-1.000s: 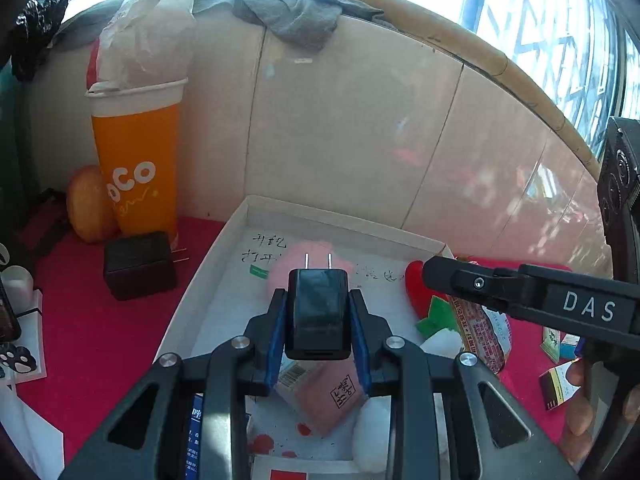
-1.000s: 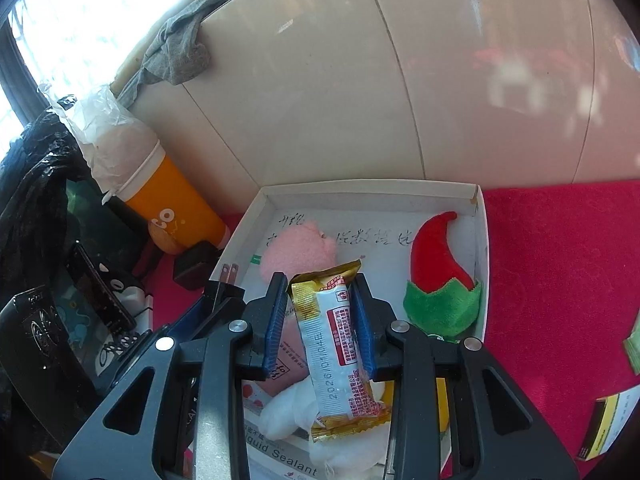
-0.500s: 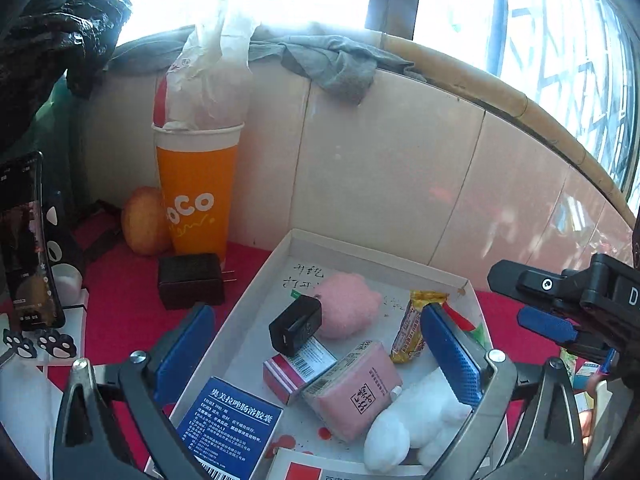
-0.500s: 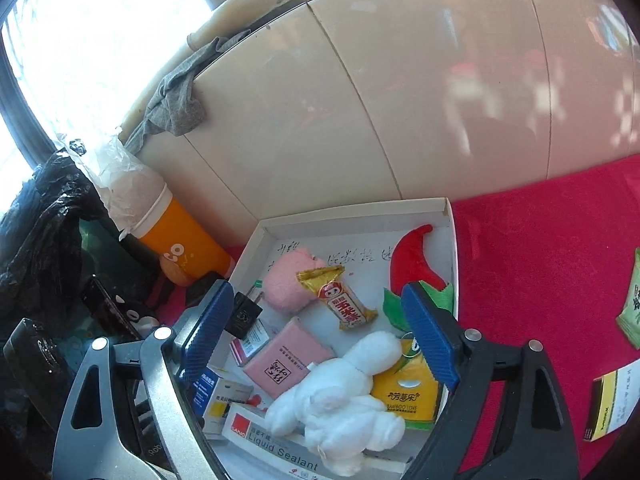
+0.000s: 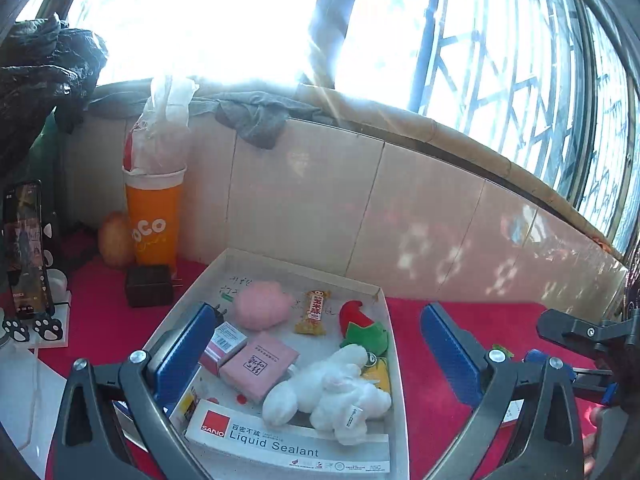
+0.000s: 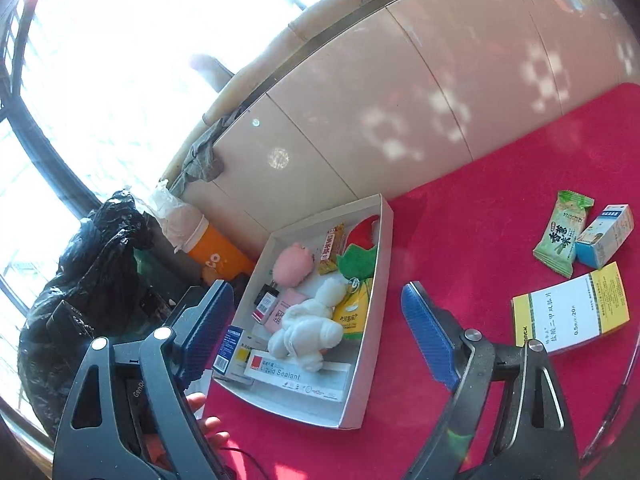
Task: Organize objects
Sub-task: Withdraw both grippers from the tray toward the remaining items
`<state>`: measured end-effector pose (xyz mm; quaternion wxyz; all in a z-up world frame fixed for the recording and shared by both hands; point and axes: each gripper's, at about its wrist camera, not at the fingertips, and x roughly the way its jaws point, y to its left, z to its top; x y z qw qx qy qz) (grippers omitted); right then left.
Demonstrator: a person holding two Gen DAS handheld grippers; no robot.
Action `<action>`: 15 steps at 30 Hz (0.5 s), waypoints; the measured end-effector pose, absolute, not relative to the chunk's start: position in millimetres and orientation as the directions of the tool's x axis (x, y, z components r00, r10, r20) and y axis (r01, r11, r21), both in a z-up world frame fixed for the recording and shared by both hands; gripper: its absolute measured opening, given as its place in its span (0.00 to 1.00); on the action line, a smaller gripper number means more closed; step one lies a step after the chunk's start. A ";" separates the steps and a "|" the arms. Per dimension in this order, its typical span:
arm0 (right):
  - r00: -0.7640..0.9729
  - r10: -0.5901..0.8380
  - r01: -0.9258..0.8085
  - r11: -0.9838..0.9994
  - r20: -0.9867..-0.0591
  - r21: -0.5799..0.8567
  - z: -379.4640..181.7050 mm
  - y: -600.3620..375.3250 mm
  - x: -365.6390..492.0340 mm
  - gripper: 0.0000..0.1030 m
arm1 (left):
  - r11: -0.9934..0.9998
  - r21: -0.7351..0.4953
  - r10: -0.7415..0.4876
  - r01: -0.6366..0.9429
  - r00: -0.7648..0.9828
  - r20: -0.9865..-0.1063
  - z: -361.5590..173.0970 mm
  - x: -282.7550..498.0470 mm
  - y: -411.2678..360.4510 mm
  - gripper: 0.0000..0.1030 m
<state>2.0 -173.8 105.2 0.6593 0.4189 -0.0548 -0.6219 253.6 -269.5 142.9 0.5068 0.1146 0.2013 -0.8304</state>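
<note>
A white cardboard tray (image 5: 394, 320) (image 6: 384, 248) sits on the red cloth and holds a pink plush (image 5: 262, 310), a snack bar (image 5: 314, 312) (image 6: 331, 246), a white plush rabbit (image 5: 332, 390) (image 6: 308, 326), a red-green elf hat (image 5: 362, 326), pink boxes and a Liquid Sealant box (image 5: 288, 444). My left gripper (image 5: 316, 356) is open and empty, above the tray's near end. My right gripper (image 6: 316, 332) is open and empty, high over the tray's near right side. On the cloth to the right lie a green snack packet (image 6: 562, 238), a blue-white box (image 6: 606, 236) and a yellow-white medicine box (image 6: 572, 314).
An orange cup (image 5: 154, 220) with a plastic bag stands against the tiled wall (image 5: 400, 216). A black charger block (image 5: 148, 290), a round fruit (image 5: 114, 240) and a phone on a stand (image 5: 26, 248) sit left of the tray. A black bag (image 6: 92, 264) is at far left.
Both grippers opened and let go: the black plug and the snack bar now lie in the tray. Both grippers then pulled back and up; the right one swung right.
</note>
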 end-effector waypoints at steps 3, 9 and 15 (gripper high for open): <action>0.171 -0.889 0.796 -0.129 -0.425 0.591 114.5 -136.9 -19.2 0.85 | -0.461 -0.213 -0.770 0.862 -0.507 -0.387 146.2 237.7 -252.9 1.00; -0.034 -0.899 0.836 -0.265 -0.436 0.480 122.0 -67.9 -72.7 0.85 | -0.545 -0.196 -0.717 0.815 -0.575 -0.394 144.3 205.5 -227.6 1.00; -0.183 -0.844 0.781 -0.436 -0.503 0.448 97.9 -24.0 -126.6 0.85 | -0.619 -0.173 -0.655 0.766 -0.625 -0.424 135.1 175.9 -205.6 1.00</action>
